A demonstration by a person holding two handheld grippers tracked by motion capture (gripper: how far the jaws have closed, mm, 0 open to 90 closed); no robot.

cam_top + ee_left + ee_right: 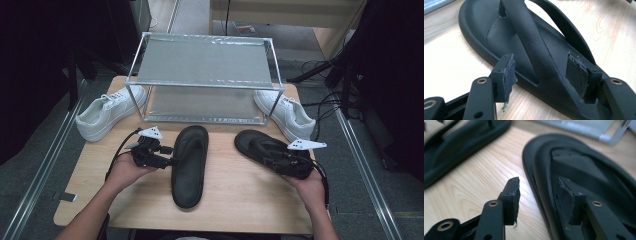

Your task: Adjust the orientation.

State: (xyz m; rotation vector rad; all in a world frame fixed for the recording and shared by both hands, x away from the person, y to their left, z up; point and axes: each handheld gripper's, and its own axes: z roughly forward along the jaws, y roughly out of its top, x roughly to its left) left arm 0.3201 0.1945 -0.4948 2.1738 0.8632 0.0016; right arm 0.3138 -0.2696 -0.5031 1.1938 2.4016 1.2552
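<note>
Two black sandals lie on the wooden table (235,200), and a gripper sits at each one. The left gripper (167,156) comes in from the side of the left sandal (190,165), about mid-length. From the left gripper view, its jaws stand wide apart and straddle that sandal (534,55): one worn pad (509,75) hangs over bare wood just outside the sole's edge, the other pad (576,75) sits over the footbed beyond the strap. Nothing is pinched; the strap runs up between the jaws.

Over to the right gripper (280,161), which rests at the heel end of the right sandal (260,145), the hand (310,187) behind it. In the right gripper view, the jaws are also spread wide across the sole's rim (536,185): the near pad (512,195) over the table, the far pad (565,200) down on the footbed. Whether that far pad touches the footbed, I cannot tell.

Beyond both tools stands a metal frame shelf (205,62), with a white sneaker (107,112) beside its left end and another white sneaker (287,114) beside its right end.
</note>
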